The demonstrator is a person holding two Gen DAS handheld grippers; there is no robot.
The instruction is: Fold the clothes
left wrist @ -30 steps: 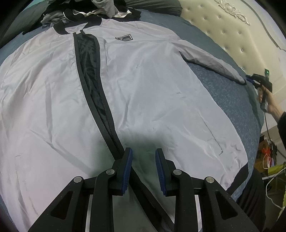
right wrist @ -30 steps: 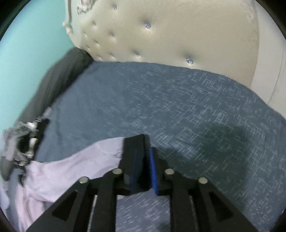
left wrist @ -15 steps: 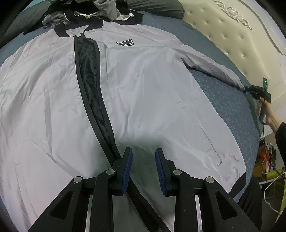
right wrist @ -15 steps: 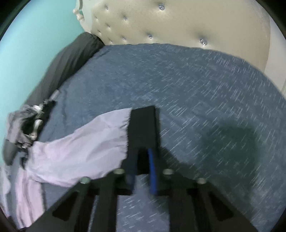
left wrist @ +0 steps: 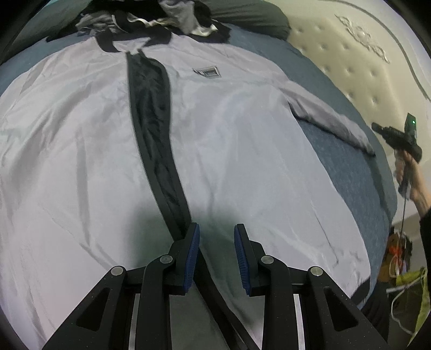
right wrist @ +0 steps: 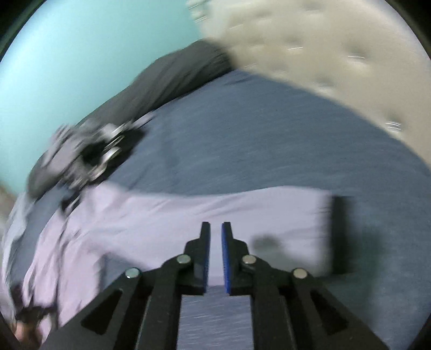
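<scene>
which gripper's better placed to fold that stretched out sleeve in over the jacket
Right, probably. The right gripper hangs just above the sleeve near its black cuff, jaws slightly apart and empty. The left gripper is at the jacket hem by the zipper, far from it.

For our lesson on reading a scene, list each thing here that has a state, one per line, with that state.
Jacket: spread flat, zip open.
Sleeve: stretched out flat, released.
Left hand-held gripper: open, empty, above the hem.
Right hand-held gripper: jaws slightly apart, just opened, empty.
Clothes pile: crumpled, unfolded.
</scene>
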